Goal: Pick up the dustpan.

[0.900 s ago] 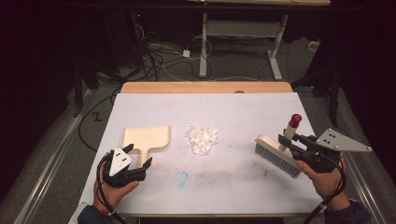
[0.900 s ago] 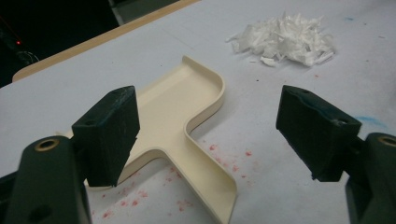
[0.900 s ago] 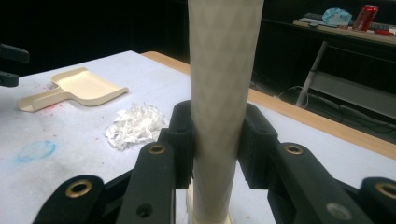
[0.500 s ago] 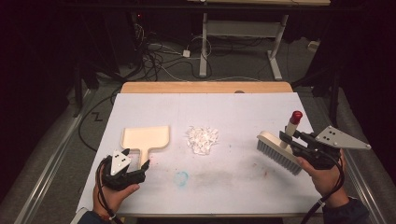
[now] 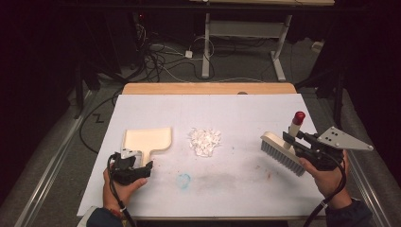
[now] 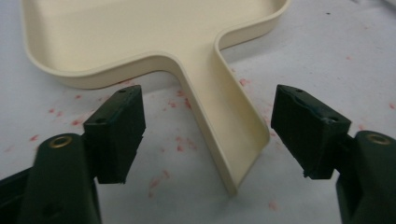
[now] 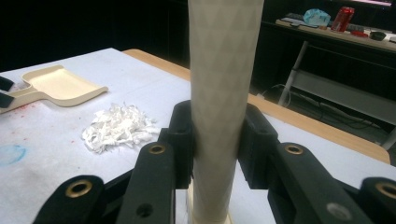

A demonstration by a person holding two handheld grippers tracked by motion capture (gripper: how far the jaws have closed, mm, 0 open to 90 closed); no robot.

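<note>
A cream dustpan lies on the white table, its handle pointing toward me. My left gripper is open, one jaw on each side of the handle's end, with gaps on both sides. A small pile of white paper shreds sits at the table's middle, also seen as shreds past the right jaws. My right gripper is shut on the cream handle of a brush, held bristles down near the table's right side. The handle ends in a red cap.
A blue smudge and faint red specks mark the table surface. A wooden strip runs along the far edge. Cables and desk legs stand on the floor beyond. A red can sits on a distant desk.
My left gripper has slid forward and right, up to the dustpan's handle, so its jaws now flank it. The right gripper and brush have hardly moved.
</note>
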